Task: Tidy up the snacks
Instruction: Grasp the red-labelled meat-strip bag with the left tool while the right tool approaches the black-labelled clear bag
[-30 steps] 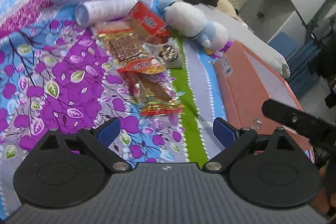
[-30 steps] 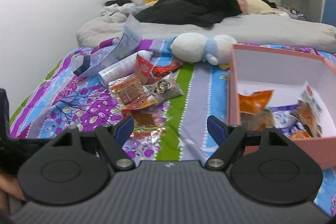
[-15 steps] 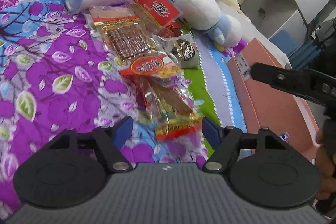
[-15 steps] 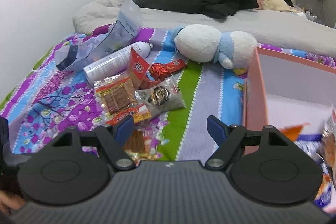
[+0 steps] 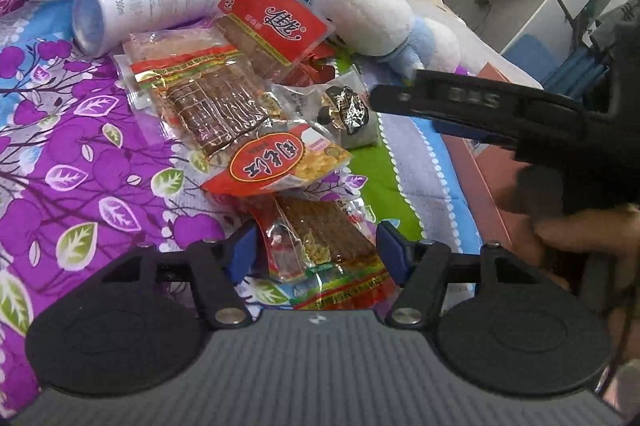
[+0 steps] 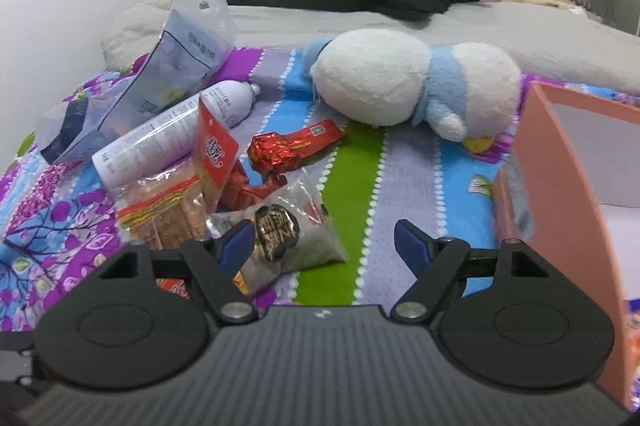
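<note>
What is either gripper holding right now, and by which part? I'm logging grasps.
Nothing is held. The left gripper is open, its fingers on either side of a snack packet on the bed. The right gripper is open too.

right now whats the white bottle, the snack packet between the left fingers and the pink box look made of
White bottle: likely smooth plastic, possibly coated metal; it has a soft sheen and printed text.
Snack packet: thin clear plastic film with glossy, crinkled highlights; the contents show through.
Pink box: apparently matte cardboard, with flat, straight walls, a white interior and no shine.
</note>
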`<state>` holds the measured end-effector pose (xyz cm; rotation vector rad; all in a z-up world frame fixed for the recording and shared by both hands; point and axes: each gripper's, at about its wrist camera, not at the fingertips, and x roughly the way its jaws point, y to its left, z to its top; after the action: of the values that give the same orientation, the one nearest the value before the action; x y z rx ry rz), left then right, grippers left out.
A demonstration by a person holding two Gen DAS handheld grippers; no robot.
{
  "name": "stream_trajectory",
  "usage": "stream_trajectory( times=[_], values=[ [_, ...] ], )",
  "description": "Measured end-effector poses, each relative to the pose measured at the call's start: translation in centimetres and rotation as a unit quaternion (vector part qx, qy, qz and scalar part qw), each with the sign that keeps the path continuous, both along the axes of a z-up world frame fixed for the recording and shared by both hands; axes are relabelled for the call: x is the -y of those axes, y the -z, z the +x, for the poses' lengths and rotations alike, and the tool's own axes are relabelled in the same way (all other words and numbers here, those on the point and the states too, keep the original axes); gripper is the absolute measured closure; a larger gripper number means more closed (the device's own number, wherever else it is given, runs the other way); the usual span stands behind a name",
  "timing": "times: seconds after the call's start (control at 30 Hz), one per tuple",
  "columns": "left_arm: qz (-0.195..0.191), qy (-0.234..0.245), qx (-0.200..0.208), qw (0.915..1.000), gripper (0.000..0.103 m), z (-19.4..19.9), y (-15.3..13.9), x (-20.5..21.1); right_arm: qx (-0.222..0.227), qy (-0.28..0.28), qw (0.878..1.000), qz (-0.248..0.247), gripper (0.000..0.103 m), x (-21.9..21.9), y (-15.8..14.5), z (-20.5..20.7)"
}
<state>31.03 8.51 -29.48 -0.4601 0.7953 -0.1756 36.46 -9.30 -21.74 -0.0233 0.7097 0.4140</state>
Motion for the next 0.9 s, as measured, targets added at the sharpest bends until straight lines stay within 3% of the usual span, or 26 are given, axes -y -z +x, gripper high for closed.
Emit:
stream_trajectory(
  times=[0.2,0.3,0.47,0.57,0.6,0.73,0.9],
  values=[
    [0.009,0.002,0.01,0.9999,0.039,0.1,0.3,0.4,-0.039,-0.02,0.999,0.01,0.024,-1.9,2.3,2.0],
    [0.026,0.001,0.013,0.9996,0.051,0.1,0.4,0.8,-0.039,-0.026,0.999,-0.011,0.021,-3.0,3.4,2.2],
    [0.018,-0.001,0.011,0.9998,0.068,0.3,0.6,0.5,-0.012,-0.035,0.999,-0.04,0.02,-4.1,3.9,1.2],
    [0.007,0.002,0.008,0.9999,0.077,0.1,0.5,0.2,-0.008,-0.032,0.998,-0.046,0.026,-4.0,3.6,0.7],
    [0.007,0.0,0.006,1.0,0.084,-0.1,0.4,0.1,-0.006,-0.031,0.998,-0.047,0.028,-3.9,3.5,0.6],
    [-0.017,-0.004,-0.005,0.9998,0.093,-0.6,0.5,-0.4,-0.009,-0.029,0.998,-0.05,0.035,-3.3,3.0,-0.3],
    [-0.026,-0.003,-0.01,0.9996,0.094,-1.9,0.0,-0.4,-0.014,-0.026,0.998,-0.054,0.042,-2.4,2.6,-2.2]
  ],
)
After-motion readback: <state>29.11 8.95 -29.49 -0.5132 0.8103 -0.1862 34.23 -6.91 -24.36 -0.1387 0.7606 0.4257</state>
